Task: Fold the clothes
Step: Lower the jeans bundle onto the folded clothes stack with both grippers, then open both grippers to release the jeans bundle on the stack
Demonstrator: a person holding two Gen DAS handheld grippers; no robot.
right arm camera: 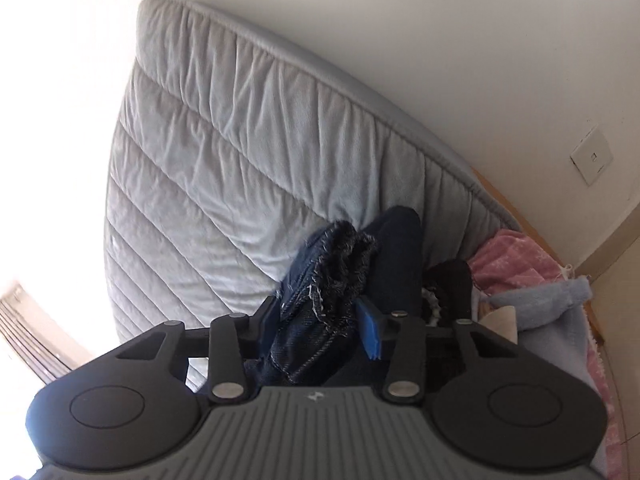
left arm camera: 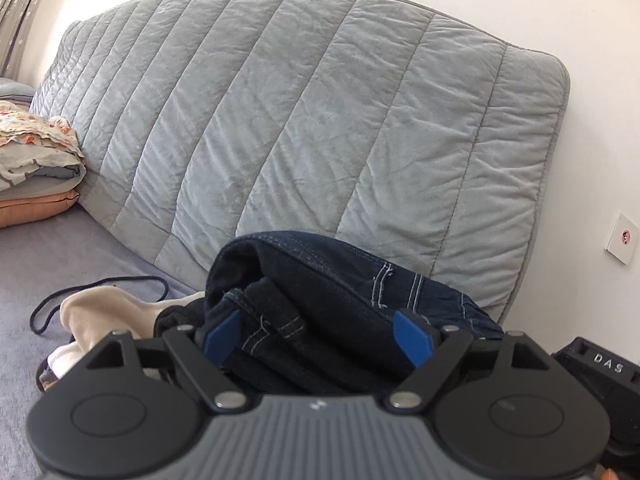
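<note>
Dark blue jeans with pale stitching are folded into a thick bundle in front of the grey headboard. My left gripper has its blue pads set wide on either side of the bundle, with denim filling the gap between them. My right gripper is shut on the frayed hem end of the jeans, which bunches up between its fingers. The other gripper's black body shows at the right edge of the left wrist view.
A quilted grey headboard leans against the white wall. Cream and black garments and a dark cord lie on the grey bed. Folded bedding sits far left. Pink and pale blue cloths lie to the right.
</note>
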